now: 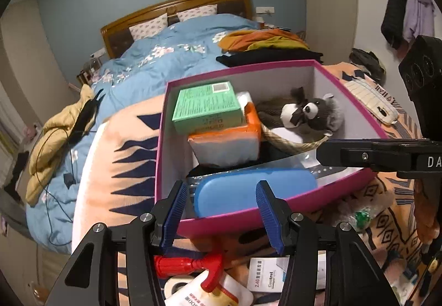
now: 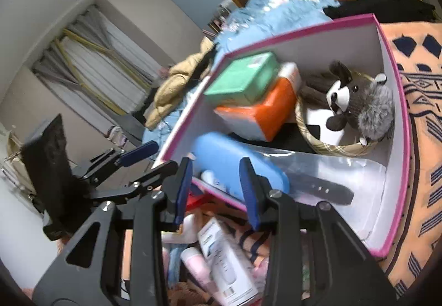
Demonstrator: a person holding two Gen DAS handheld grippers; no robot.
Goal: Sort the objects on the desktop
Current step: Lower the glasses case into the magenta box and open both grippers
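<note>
Both grippers, left gripper (image 1: pixel 222 212) and right gripper (image 2: pixel 215 191), hang released. Just ahead, a smooth blue hard-shell oblong case (image 1: pixel 254 190) lies in a magenta cardboard box (image 1: pixel 221 223); likely light, rigid, slippery, best pinched across its narrow middle.

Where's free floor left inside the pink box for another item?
Barest patch: the pink box floor at its near right corner, between the black strap and the right wall. Crowded: green box on orange pack back left, plush raccoon in basket, blue case at near wall.
</note>
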